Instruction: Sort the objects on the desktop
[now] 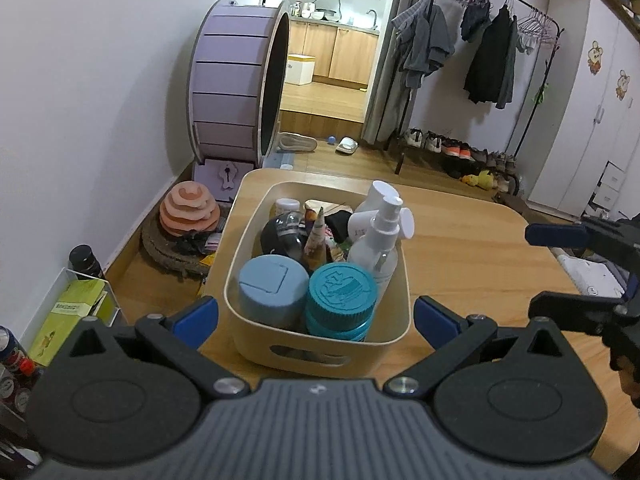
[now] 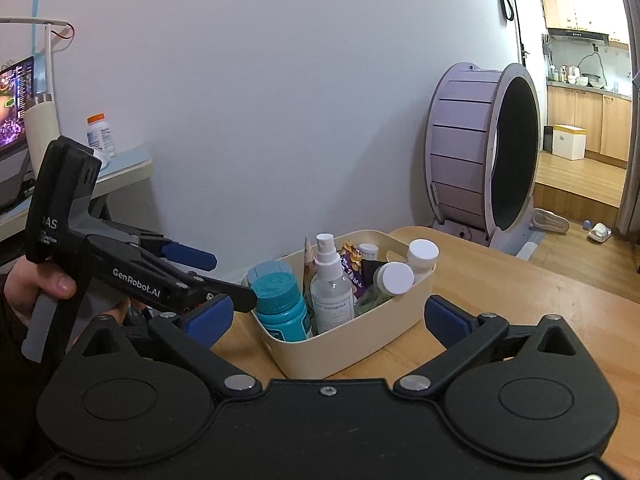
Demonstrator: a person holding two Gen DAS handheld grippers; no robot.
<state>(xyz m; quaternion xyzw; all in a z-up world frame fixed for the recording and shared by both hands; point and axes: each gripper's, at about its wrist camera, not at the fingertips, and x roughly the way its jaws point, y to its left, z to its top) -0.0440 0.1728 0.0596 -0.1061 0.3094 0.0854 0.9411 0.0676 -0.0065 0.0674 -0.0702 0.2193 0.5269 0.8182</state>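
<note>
A cream storage bin [image 1: 316,344] stands on the wooden table [image 1: 480,264]. It is packed with a teal-capped bottle [image 1: 340,292], a light-blue lidded jar [image 1: 272,288], a white spray bottle [image 1: 380,240], white-capped bottles and snack packets. My left gripper [image 1: 316,318] is open, its blue pads flanking the bin's near wall without touching it. My right gripper [image 1: 560,274] is open and empty to the right of the bin. In the right wrist view the bin [image 2: 360,344] lies ahead of my open right gripper [image 2: 326,320]. A hand holds the left gripper [image 2: 224,276] near the teal-capped bottle [image 2: 280,300].
A purple cat wheel [image 1: 236,80] stands against the wall beyond the table. A pink tiered toy [image 1: 188,208] sits on the floor to the left. A clothes rack [image 1: 500,40] and shoes are at the back right. A side desk holds an orange-capped pill bottle [image 2: 100,134].
</note>
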